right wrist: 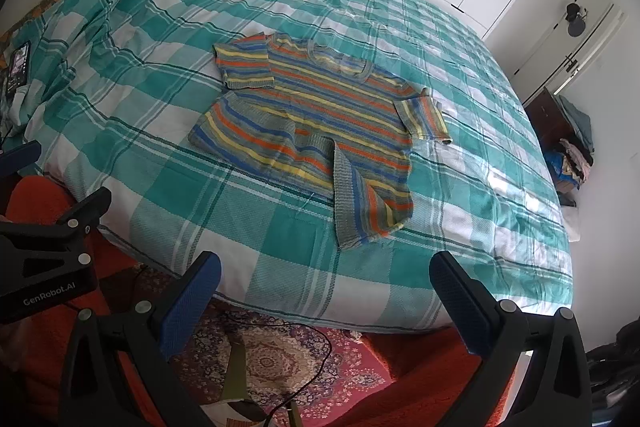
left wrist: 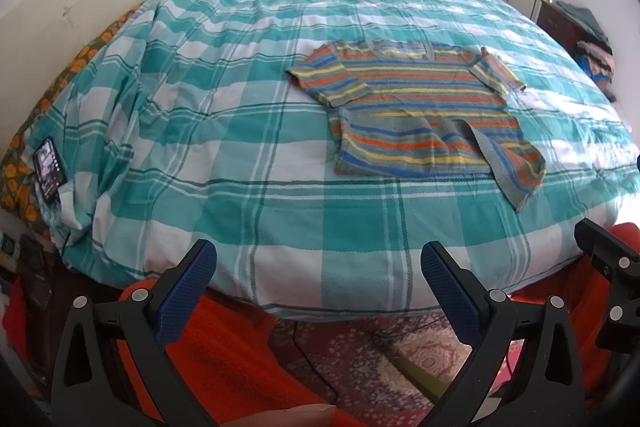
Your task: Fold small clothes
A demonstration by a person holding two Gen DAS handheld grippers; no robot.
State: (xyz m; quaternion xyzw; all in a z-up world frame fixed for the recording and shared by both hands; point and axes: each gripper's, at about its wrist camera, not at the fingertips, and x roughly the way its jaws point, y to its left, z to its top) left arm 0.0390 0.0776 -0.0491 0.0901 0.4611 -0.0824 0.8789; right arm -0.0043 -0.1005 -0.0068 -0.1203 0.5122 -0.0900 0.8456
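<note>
A small knitted sweater (left wrist: pixel 416 107) (right wrist: pixel 316 131) with orange, yellow, blue and grey stripes lies spread flat on the bed, neck toward the far side, short sleeves out to both sides. Its near right hem corner is flipped up and shows the grey inside. My left gripper (left wrist: pixel 318 259) hangs open in front of the bed's near edge, well short of the sweater, nothing between its fingers. My right gripper (right wrist: pixel 326 269) is open too, over the near edge of the bed, empty. In the left wrist view the right gripper's body (left wrist: pixel 608 267) shows at the right edge.
The bed carries a teal-and-white checked cover (left wrist: pixel 248 131) (right wrist: pixel 472 131). A phone (left wrist: pixel 49 169) (right wrist: pixel 18 67) rests at its left side. Below lie a patterned rug (right wrist: pixel 280 359) with a black cable and orange fabric (left wrist: pixel 224 351). A dark cabinet with piled clothes (right wrist: pixel 572 143) stands to the right.
</note>
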